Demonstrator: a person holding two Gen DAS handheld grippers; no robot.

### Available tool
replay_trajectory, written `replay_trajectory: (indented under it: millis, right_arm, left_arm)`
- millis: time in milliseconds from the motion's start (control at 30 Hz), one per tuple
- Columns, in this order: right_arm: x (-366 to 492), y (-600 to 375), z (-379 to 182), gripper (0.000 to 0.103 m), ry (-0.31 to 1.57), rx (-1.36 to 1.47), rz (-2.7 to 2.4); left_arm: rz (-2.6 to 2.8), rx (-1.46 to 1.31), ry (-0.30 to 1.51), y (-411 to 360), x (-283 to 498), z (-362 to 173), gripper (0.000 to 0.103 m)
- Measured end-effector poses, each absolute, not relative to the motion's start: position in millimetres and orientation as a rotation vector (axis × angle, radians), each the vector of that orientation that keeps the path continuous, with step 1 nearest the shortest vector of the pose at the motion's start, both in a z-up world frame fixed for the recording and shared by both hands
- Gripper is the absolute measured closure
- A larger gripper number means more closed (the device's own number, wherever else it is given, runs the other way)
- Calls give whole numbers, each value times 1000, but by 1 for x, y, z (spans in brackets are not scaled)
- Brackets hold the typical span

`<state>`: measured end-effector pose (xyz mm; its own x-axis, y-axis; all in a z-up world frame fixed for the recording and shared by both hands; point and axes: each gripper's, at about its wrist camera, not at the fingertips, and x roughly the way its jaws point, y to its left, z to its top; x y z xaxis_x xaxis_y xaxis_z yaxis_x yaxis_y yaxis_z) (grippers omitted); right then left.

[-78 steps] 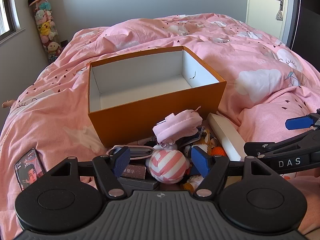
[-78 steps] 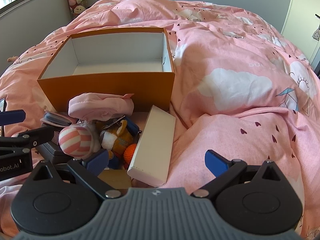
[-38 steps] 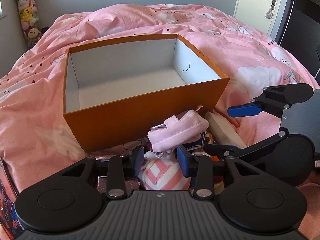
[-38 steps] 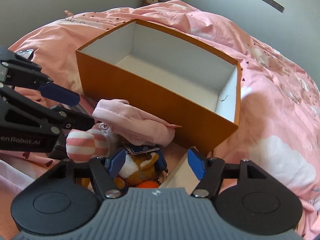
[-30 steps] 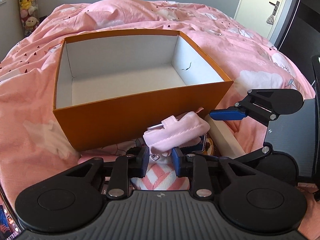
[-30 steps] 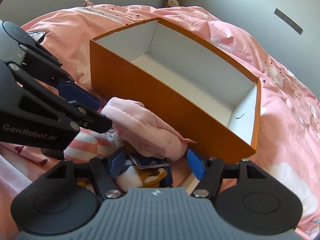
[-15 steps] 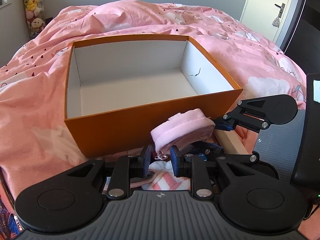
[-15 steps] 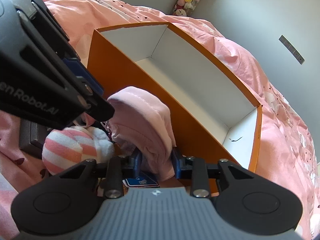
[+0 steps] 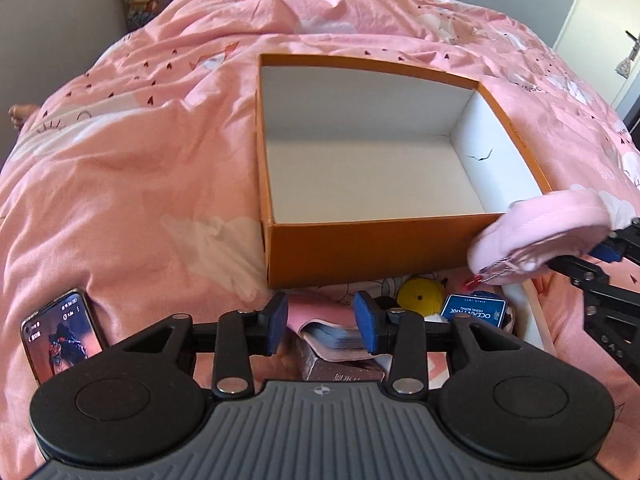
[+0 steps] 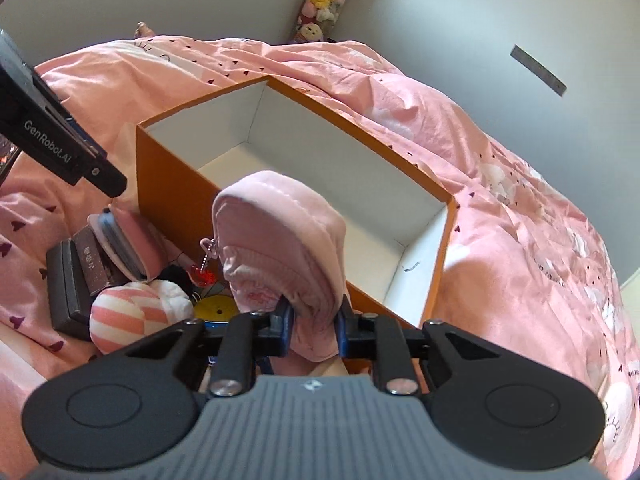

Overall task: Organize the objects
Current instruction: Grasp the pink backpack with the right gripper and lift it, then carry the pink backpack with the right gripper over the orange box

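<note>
My right gripper [image 10: 314, 328] is closing its jaws on a pink zip pouch [image 10: 280, 248], whose lower end is pinched between the pads. The pouch hangs clear of the pile, in front of the empty orange box [image 10: 168, 172], and a red heart charm [image 10: 204, 276] dangles from its zip. In the left wrist view the pouch [image 9: 540, 236] sits at the right edge by the box's [image 9: 372, 244] near corner. My left gripper [image 9: 321, 326] is opening, with nothing pressed between its pads. A pink card wallet [image 9: 332, 334] lies just beyond its fingertips.
The pile in front of the box holds a striped plush ball [image 10: 124, 316], dark flat boxes [image 10: 68, 284], a yellow round toy [image 9: 420, 296], a blue card [image 9: 474, 310] and a long white box [image 9: 532, 312]. A phone [image 9: 60, 336] lies on the pink duvet [image 9: 140, 168] at the left.
My right gripper shut on the pink pouch and raised it. My left gripper opened, let the pouch go and swung left, so the box now sits to its right.
</note>
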<state>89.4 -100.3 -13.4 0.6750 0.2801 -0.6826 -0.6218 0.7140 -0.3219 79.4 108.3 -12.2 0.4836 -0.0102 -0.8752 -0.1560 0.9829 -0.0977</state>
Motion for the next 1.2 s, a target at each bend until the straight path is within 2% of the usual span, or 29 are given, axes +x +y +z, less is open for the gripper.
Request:
replay_trajectory:
  millis: [233, 433, 633, 867, 1033, 1133, 1200]
  right_arm:
    - [103, -143, 12, 81, 818, -355, 529]
    - [118, -160, -3, 81, 894, -223, 481]
    - [131, -165, -16, 81, 928, -196, 446]
    - [144, -175, -24, 79, 941, -96, 406]
    - [143, -181, -19, 79, 899, -44, 380]
    - [142, -187, -12, 80, 869, 1, 375]
    - [143, -190, -7, 81, 857, 19, 378]
  left_arm:
    - [73, -367, 1213, 139, 97, -35, 38]
    - [98, -588, 1320, 159, 112, -68, 36]
    - [110, -656, 1353, 159, 120, -87, 38]
    - [135, -690, 1304, 154, 118, -88, 61]
    - [118, -613, 1225, 134, 105, -75, 65]
    - [96, -557, 1169, 122, 98, -63, 69]
    - [81, -524, 1136, 117, 92, -53, 77]
